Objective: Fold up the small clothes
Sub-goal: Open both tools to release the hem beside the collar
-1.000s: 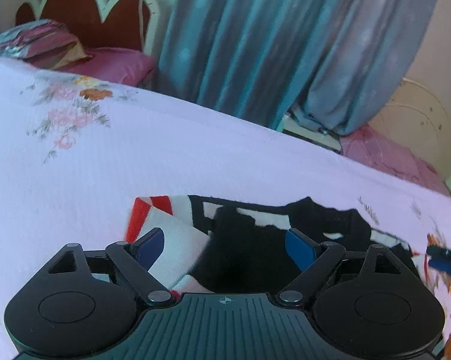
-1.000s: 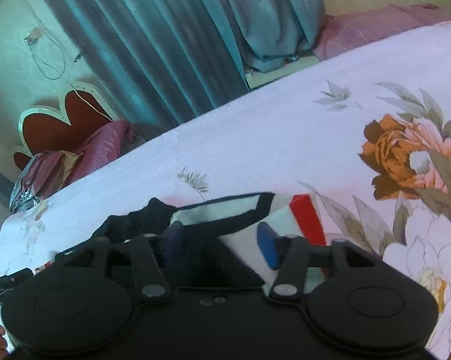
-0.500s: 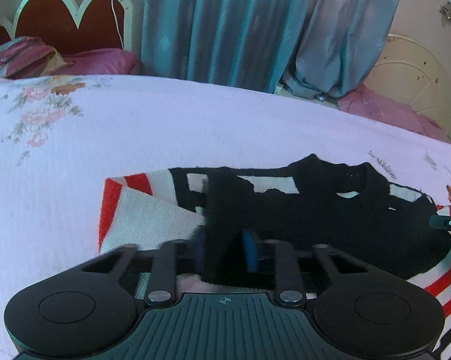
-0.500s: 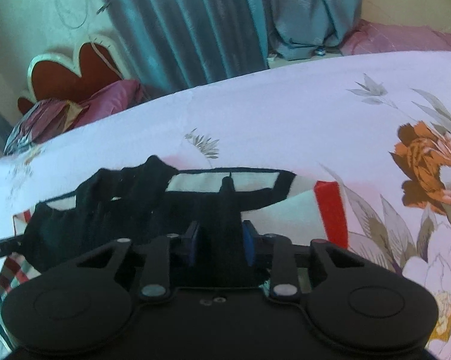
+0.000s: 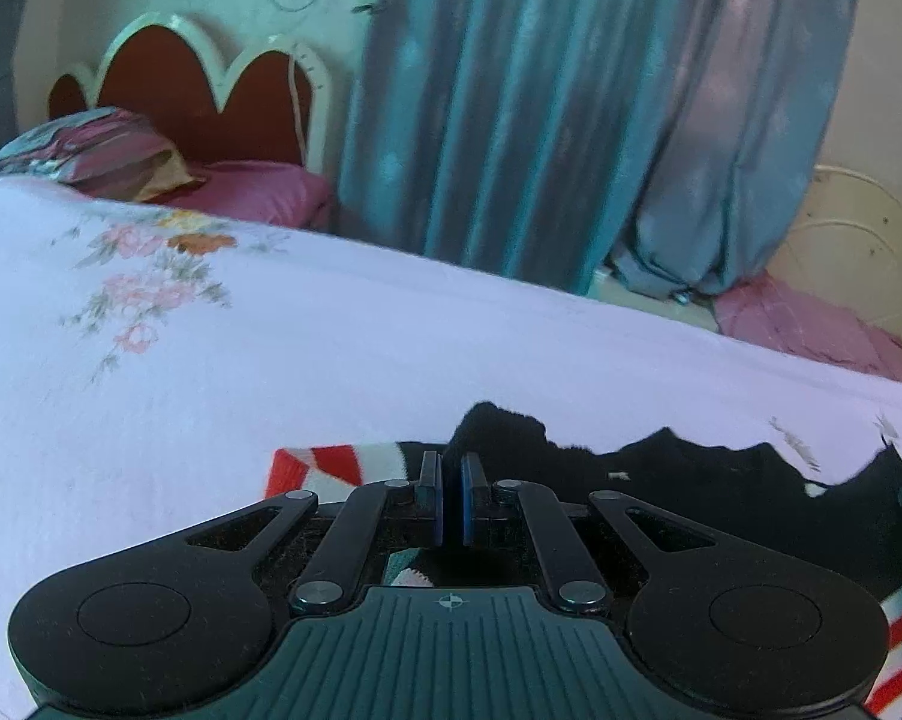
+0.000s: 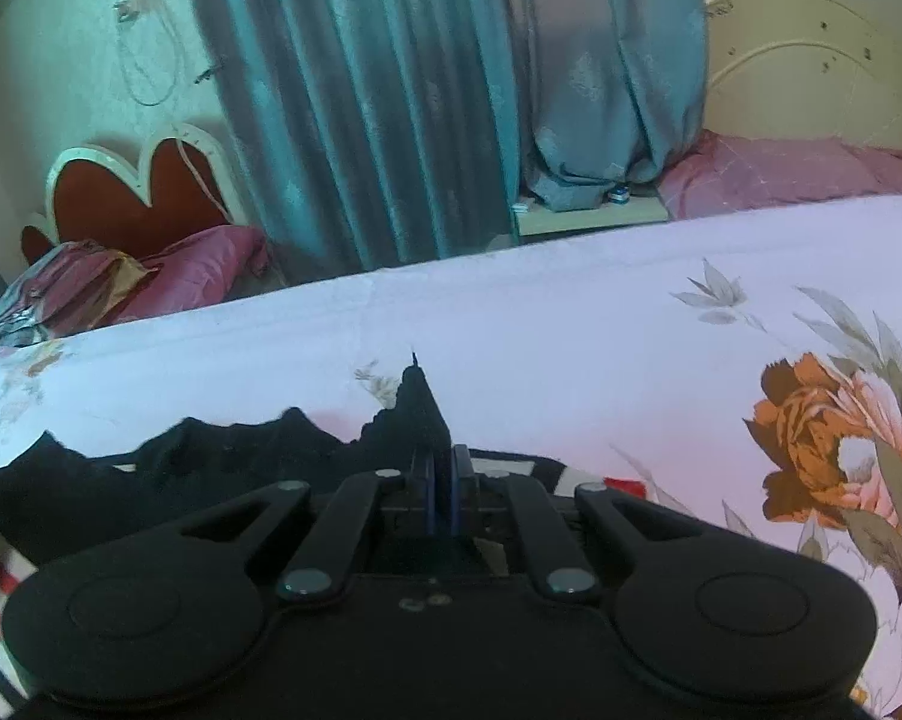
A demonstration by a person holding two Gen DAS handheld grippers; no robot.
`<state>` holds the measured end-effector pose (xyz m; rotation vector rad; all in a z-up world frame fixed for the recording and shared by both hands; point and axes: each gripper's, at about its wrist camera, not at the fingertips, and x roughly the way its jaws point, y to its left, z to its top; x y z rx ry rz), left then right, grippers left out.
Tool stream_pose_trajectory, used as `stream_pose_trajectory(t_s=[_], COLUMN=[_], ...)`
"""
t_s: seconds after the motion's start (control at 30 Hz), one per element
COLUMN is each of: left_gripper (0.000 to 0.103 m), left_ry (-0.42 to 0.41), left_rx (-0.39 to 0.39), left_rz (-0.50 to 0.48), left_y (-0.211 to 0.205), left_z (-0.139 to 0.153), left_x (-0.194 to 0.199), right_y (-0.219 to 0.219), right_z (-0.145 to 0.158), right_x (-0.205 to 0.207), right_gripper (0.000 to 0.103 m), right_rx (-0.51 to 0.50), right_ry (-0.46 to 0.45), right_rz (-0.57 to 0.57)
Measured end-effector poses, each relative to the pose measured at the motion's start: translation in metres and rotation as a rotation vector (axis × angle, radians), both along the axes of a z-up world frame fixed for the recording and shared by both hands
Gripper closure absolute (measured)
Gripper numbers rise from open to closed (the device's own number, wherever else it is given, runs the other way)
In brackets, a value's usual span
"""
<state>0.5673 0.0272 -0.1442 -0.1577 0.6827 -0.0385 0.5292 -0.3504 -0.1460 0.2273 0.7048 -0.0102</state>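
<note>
Bedroom, floral bed [image 5: 331, 348]: one small knitted garment [image 5: 721, 498], black with red-white stripes, lay flat. Left gripper [image 5: 449, 495] and right gripper [image 6: 442, 489], wide a second earlier, had clamped black edge folds; first fold looked ready.

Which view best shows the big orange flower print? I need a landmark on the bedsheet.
The right wrist view: the big orange flower print lies whole on the bedsheet, right of the right gripper. The left wrist view shows only a sliver at its right edge.

Teal curtains [image 5: 571, 108] hang behind a floral bedsheet [image 5: 271, 360]; scalloped red headboard [image 5: 193, 84] left.
</note>
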Motion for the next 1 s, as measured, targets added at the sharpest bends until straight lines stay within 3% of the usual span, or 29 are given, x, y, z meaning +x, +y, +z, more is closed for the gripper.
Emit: stream_pose_trajectory(t_s=[0.1, 0.17, 0.23, 0.3, 0.37, 0.43, 0.53, 0.73, 0.87, 1.0], left_gripper=[0.098, 0.098, 0.098, 0.095, 0.078, 0.034, 0.032, 0.032, 0.032, 0.032], left_ry=[0.060, 0.060, 0.062, 0.050, 0.034, 0.010, -0.038, -0.001, 0.045, 0.056], left_rx=[0.086, 0.091, 0.096, 0.110, 0.113, 0.090, 0.091, 0.104, 0.125, 0.153], left_rz=[-0.005, -0.004, -0.006, -0.016, -0.019, -0.011, -0.052, -0.216, -0.229, -0.215], left_y=[-0.007, -0.006, -0.007, -0.008, -0.007, -0.004, -0.012, -0.060, -0.077, -0.063], left_z=[-0.023, -0.027, -0.021, -0.013, -0.004, 0.005, 0.016, 0.011, -0.009, -0.026], left_x=[0.005, 0.003, 0.002, -0.002, -0.009, -0.020, -0.041, -0.054, -0.057, -0.064], right_y=[-0.002, -0.006, -0.008, -0.009, -0.010, -0.009, 0.007, 0.064, 0.097, 0.094], right_z=[-0.022, -0.033, -0.029, -0.020, -0.011, -0.001, 0.006, 0.003, -0.008, -0.019], right_x=[0.007, 0.008, 0.006, 0.001, -0.007, -0.015, -0.022, -0.029, -0.032, -0.036], right_gripper=[0.098, 0.099, 0.086, 0.079, 0.078, 0.078, 0.078, 0.079, 0.081, 0.081], right_rx=[-0.024, -0.017, -0.008, -0.009, -0.017, -0.003, 0.008, -0.003, -0.052, -0.152], right_ry=[0.080, 0.105, 0.098, 0.079, 0.054, 0.032, 0.020, 0.051, 0.077, 0.101], right_rz=[-0.039, -0.048, -0.057, -0.063, -0.064, -0.049, -0.008, 0.125, 0.184, 0.163])
